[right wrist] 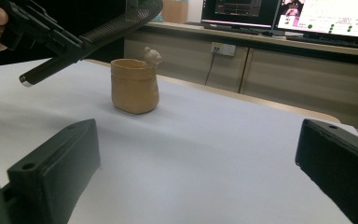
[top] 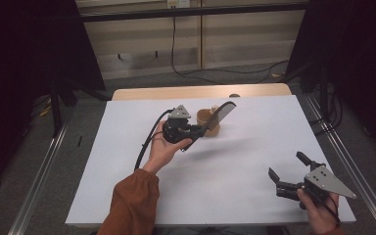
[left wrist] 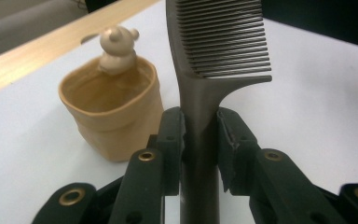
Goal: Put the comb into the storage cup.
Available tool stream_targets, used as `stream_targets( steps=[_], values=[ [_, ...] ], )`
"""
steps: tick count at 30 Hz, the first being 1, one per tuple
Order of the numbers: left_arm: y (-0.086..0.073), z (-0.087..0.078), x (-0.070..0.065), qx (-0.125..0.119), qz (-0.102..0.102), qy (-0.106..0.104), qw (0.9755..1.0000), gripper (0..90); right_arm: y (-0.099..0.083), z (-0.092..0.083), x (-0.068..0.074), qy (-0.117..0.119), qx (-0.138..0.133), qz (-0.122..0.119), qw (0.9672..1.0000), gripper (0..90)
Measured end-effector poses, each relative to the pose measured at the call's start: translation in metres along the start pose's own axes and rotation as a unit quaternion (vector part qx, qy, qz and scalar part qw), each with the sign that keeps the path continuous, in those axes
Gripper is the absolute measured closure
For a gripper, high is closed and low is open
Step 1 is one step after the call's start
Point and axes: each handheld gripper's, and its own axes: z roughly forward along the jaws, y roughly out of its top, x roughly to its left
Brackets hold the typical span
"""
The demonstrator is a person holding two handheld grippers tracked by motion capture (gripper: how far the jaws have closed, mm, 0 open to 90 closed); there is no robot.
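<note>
Comb clamped in left gripper beside cup.

White-covered table, wood edge at far side; tan cup standing on it.

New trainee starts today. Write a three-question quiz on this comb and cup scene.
1. True or false: the left gripper is clamped on the comb by its handle.
2. What sits on the rim of the tan cup?
3. The right gripper is: A) open with nothing between its jaws, B) shut on the cup, C) shut on the comb.

Key
1. True: both pads press the handle.
2. A small bear figure.
3. A. It is held near the right edge of the white table.
</note>
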Motion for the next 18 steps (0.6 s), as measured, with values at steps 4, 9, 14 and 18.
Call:
stream_targets(
  steps=[4, 9, 14, 18],
  values=[
    [0.0022, -0.0037, -0.0011, -0.016, 0.003, 0.000, 0.9999, 72.7, 0.0000, -0.0001, 0.0000, 0.000, 0.000, 0.000, 1.0000, 0.0],
    [0.0038, -0.0058, -0.0026, -0.036, 0.014, 0.002, 0.9992, 72.7, 0.0000, -0.0001, 0.0001, -0.001, 0.000, 0.000, 1.0000, 0.0],
    [0.0048, -0.0070, -0.0027, -0.055, 0.014, 0.007, 0.9984, 72.6, 0.0000, -0.0002, 0.0001, -0.001, 0.000, 0.000, 1.0000, 0.0],
    [0.0048, -0.0067, -0.0019, -0.073, 0.009, 0.014, 0.9972, 72.6, 0.0001, -0.0002, 0.0004, 0.001, 0.000, 0.000, 1.0000, 0.0]
  ],
)
